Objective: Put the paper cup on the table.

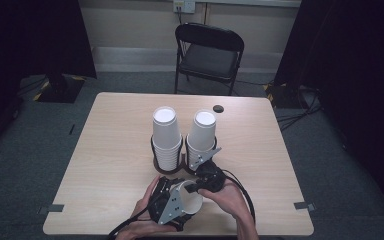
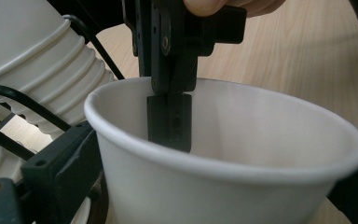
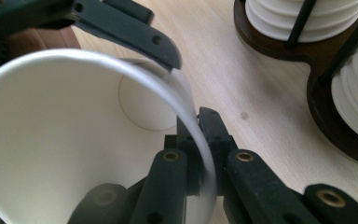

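A white paper cup (image 1: 190, 198) lies on its side near the table's front edge, held between both grippers. My left gripper (image 1: 182, 192) is shut on the cup (image 2: 223, 186), with a jaw against each side of its wall. One of its fingers (image 3: 121, 28) presses on the rim from outside. My right gripper (image 3: 198, 140) is shut on the cup's rim (image 3: 186, 107), one jaw inside and one outside. The left gripper view shows the right gripper (image 2: 170, 116) pinching the far rim from above.
Two stacks of upturned white cups (image 1: 166, 135) (image 1: 201, 131) stand in a dark holder (image 1: 171, 169) mid-table, just beyond the grippers. A small black disc (image 1: 218, 108) lies behind them on the wooden table (image 1: 110, 140). A black folding chair (image 1: 210, 55) stands past the far edge.
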A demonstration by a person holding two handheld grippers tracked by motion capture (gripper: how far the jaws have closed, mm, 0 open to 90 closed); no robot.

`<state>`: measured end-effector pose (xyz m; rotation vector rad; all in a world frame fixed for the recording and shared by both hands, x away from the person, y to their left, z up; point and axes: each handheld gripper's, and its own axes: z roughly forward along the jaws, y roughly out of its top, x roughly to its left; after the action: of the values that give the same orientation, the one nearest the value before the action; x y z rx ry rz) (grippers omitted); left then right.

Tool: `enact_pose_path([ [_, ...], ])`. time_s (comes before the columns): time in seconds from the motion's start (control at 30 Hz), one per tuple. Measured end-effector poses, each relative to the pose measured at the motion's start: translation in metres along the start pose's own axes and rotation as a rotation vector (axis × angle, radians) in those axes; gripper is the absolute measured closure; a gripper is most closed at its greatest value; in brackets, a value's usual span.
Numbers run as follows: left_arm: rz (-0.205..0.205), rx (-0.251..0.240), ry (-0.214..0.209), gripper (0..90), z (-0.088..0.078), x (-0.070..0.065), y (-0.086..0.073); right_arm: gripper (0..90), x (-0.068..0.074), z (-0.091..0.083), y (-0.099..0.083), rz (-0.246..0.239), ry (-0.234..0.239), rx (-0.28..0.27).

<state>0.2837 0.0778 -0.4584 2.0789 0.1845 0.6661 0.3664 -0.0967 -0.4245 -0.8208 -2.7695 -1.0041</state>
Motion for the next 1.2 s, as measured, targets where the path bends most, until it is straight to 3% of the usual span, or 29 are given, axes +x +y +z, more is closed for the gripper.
enact_pose_path([
  [0.1,-0.031,-0.030,-0.012,5.0,0.002,0.002,-0.001,88.1,-0.001,0.000,0.000,0.016,0.002,-0.013],
  [0.27,-0.006,-0.029,0.013,6.6,0.005,0.000,0.003,88.5,0.002,0.000,0.001,0.024,0.020,-0.021],
  [0.57,-0.019,-0.023,0.014,9.0,0.005,0.000,0.004,88.1,0.003,0.000,0.000,0.039,0.023,-0.025],
  [0.7,-0.043,-0.033,0.016,9.6,0.006,0.002,0.001,86.7,0.002,0.001,-0.003,0.065,0.005,-0.049],
  [0.77,-0.087,-0.045,0.004,9.8,0.006,0.006,-0.002,85.1,0.000,0.001,-0.005,0.076,0.002,-0.059],
  [0.93,-0.138,-0.060,0.000,10.2,0.004,0.011,-0.004,78.2,0.003,-0.002,-0.008,0.103,-0.021,-0.099],
  [1.07,-0.169,-0.075,0.001,10.2,0.002,0.014,-0.006,71.3,0.004,-0.003,-0.011,0.118,-0.038,-0.132],
  [1.13,-0.160,-0.063,0.002,10.2,0.002,0.015,-0.006,69.9,0.004,-0.004,-0.012,0.122,-0.036,-0.150],
  [1.2,-0.186,-0.077,0.001,10.2,0.003,0.016,-0.007,68.4,0.003,-0.005,-0.013,0.124,-0.041,-0.169],
])
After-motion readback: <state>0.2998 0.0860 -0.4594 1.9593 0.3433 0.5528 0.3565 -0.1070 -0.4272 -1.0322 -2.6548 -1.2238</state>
